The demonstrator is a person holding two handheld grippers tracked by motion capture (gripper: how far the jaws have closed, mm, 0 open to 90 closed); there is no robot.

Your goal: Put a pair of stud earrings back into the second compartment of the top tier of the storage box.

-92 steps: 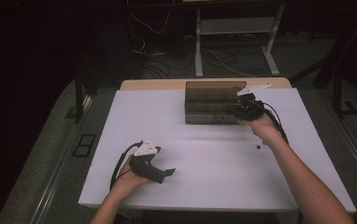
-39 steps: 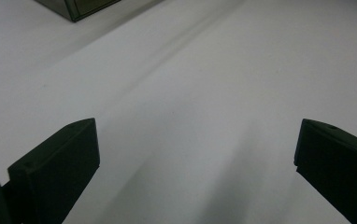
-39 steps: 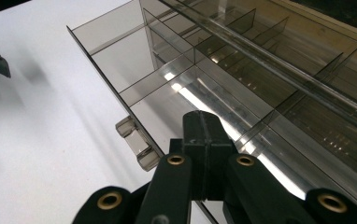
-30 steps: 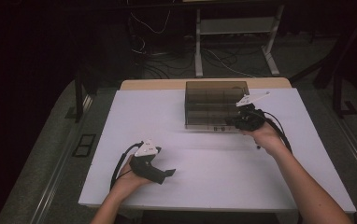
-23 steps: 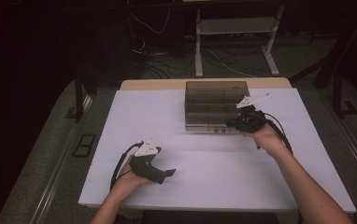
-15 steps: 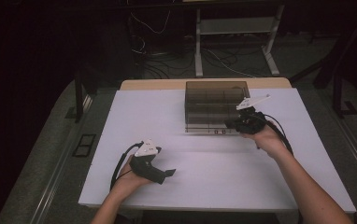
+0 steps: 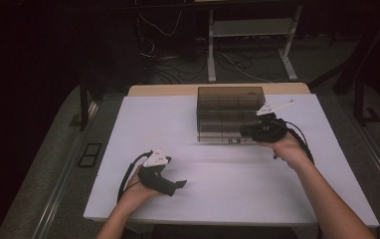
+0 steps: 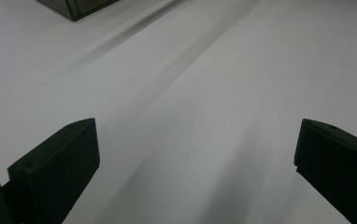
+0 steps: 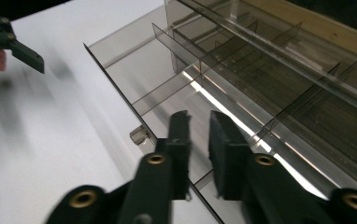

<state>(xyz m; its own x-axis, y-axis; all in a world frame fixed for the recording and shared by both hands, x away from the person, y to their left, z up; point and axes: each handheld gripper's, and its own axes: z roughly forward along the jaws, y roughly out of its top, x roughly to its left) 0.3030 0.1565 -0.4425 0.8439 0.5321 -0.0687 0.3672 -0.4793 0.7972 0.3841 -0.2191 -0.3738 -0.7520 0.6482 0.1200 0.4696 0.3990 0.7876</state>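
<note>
Reaching in from about five o'clock, your right forearm stretches up across the white table point(image 7: 218, 199) to the smoky, see-through compartment box point(image 7: 225, 107), which sits toward twelve o'clock on the tabletop, near the far edge. Your right gripper point(image 7: 250, 133) sits at the box's near right corner, at about four o'clock from its middle; in the right gripper view its jaws point(image 9: 199, 140) have just been opening to a narrow gap, straddling the thin front wall of the box point(image 9: 260, 84) without clearly pressing on it. That box is tinted grey-brown, split by thin dividers into rows of cells, with a small latch tab on the front wall. Your left hand rests near seven o'clock, its left gripper point(image 7: 178, 185) pointing toward three o'clock, jaws spread wide over bare table with nothing between them.
</note>
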